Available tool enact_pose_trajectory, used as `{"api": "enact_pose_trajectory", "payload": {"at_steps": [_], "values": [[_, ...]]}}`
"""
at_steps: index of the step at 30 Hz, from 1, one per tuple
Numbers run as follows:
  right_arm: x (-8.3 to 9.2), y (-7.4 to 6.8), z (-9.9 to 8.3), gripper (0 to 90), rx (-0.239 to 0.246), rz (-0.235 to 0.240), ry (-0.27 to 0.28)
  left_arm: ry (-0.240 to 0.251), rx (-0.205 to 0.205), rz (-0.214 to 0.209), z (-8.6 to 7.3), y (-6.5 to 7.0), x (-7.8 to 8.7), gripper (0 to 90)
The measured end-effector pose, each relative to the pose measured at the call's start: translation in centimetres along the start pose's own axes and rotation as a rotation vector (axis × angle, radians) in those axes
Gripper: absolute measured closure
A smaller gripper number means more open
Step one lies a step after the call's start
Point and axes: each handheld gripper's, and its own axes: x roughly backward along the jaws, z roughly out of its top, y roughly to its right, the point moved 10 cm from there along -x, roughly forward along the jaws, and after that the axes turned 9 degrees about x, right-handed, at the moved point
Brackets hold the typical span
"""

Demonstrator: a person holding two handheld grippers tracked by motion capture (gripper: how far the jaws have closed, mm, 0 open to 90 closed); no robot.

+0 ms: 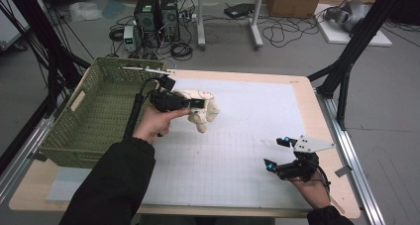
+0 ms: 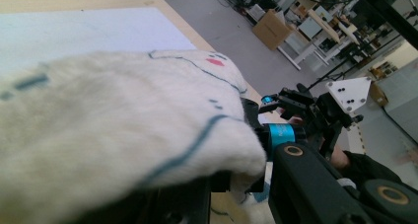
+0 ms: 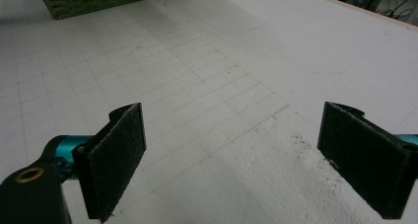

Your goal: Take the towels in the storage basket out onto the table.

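The left gripper (image 1: 197, 104) is closed on a cream plush toy (image 1: 200, 106), and its jaws pinch the soft body near one side, so the toy hangs a little over the white mat (image 1: 257, 111) and not flat on it. In the left gripper view the plush toy (image 2: 123, 125) sits very close before the camera, with thin blue stitched lines and a small red mark on the fur, and the fabric is squeezed between the black jaws at the bottom. I think the toy is held this way because it must travel to the green basket (image 1: 106, 93), which stands just beside the left hand (image 1: 156, 123) at the left edge of the table (image 1: 317, 111); a grip at the side lets the rest of the toy drop freely into the basket when the jaws open. The toy is now near the basket's right rim but not above it, so the carrying step seems not finished. The right gripper (image 1: 278, 153) rests low at the right part of the mat, well apart from the toy, with its jaws spread wide and nothing between the pads (image 3: 116, 160). It probably waits there so that it does not block the way of the other hand
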Motion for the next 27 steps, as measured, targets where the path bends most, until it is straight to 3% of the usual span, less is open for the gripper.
{"api": "enact_pose_trajectory", "payload": {"at_steps": [14, 27], "values": [[0.1, 0.0, 0.0, 10.2, 0.007, -0.002, 0.001, -0.102, -0.038, 0.001, -2.6, 0.5, -4.4, 84.5], [0.1, 0.0, 0.1, 10.2, 0.009, -0.002, 0.002, -0.184, -0.037, -0.010, -6.2, 0.1, -8.6, 84.3]]}}
